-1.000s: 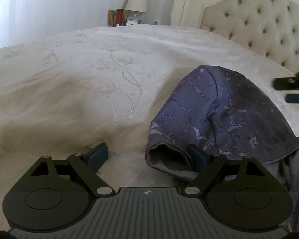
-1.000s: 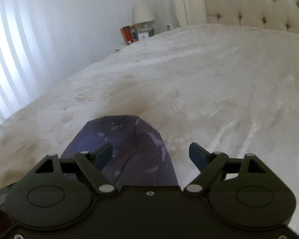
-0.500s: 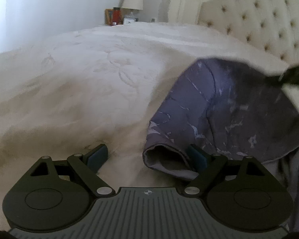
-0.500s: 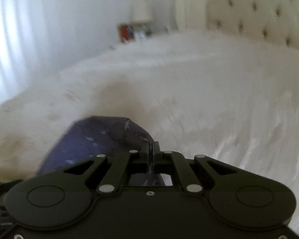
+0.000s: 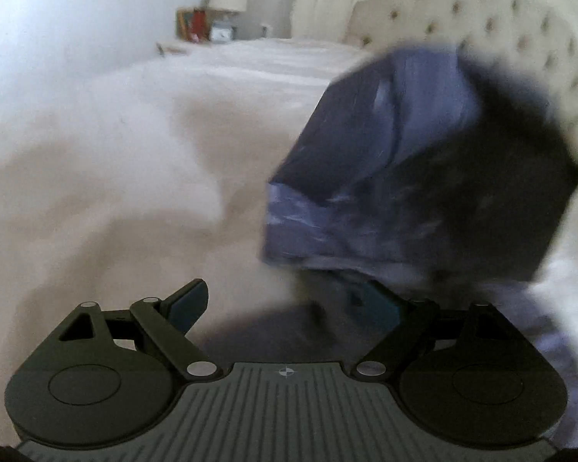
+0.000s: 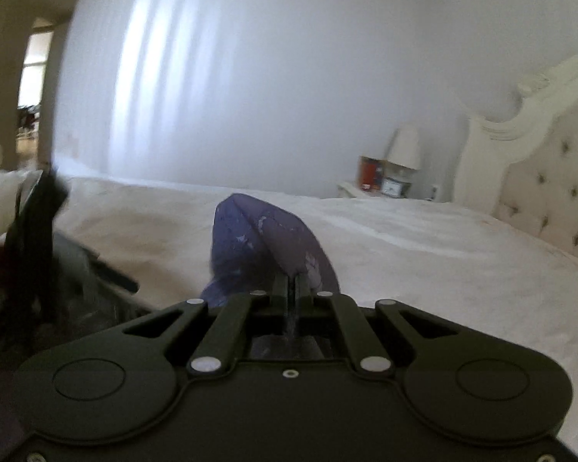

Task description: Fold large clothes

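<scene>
Right gripper: pinching the purple garment — lifted over the bed.
Left gripper: fingers spread — garment just beyond, right.

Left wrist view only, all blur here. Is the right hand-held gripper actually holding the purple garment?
Observer: Yes. The right hand-held gripper is shut on a fold of the purple garment, which sticks up past its tips.
Operator: Anything at the foot end of the bed? My view doesn't show it.
Observer: Dark clothing is heaped at the bed's edge, on the left of the right wrist view.
Operator: And beyond that?
Observer: An open doorway into a lit room, far left.
</scene>
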Motion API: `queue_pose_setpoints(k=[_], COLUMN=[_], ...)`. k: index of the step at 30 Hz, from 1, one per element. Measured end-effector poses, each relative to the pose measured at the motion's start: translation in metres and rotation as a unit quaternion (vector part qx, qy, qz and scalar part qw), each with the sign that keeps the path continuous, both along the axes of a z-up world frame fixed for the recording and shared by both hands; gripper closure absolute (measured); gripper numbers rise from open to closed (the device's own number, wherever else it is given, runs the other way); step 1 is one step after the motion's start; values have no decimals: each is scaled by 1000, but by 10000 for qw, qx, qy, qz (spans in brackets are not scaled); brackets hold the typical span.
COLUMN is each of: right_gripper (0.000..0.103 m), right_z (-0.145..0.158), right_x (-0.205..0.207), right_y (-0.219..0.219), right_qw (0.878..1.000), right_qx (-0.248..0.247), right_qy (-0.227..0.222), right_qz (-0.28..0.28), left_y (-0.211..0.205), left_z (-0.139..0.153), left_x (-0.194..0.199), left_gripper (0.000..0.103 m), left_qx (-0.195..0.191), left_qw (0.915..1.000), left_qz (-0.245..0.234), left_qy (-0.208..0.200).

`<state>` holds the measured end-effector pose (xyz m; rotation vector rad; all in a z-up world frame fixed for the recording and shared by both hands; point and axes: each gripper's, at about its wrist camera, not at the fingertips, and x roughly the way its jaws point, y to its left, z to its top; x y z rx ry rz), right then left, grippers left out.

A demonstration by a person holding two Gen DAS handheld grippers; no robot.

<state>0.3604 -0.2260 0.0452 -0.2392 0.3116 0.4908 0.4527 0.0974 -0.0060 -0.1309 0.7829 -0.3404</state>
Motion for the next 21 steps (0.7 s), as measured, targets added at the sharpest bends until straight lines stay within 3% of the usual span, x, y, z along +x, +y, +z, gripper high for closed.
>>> queue_pose_setpoints(k=[3, 7, 14, 18, 20, 21], right_gripper=[96, 96, 96, 96, 95, 88], right_z=[-11, -35, -76, -81, -81, -79], right_x=[-34, -66, -92, -91, -92, -92], right_y=[9, 17, 25, 18, 12, 9], right_qw=[9996, 9980, 9928, 9916, 9907, 9900], right_qx=[-165, -306, -556, -373, -197, -78], right_qy=[82, 428, 1010, 1233, 1345, 1408], right_qz=[201, 357, 318, 130, 26, -50], left_y=[24, 41, 30, 23, 20, 19], left_z=[17, 26, -23, -40, -42, -42], left_x=[-23, -43, -33, -31, -31, -30], left_gripper=[0, 0, 0, 3, 42, 67], left_qx=[-948, -1892, -2390, -2485, -2795, -2834], left_qw=[9952, 9814, 9639, 9592, 9481, 9454], left_qz=[-123, -130, 262, 337, 311, 360], left_qy=[223, 303, 1149, 1309, 1480, 1568])
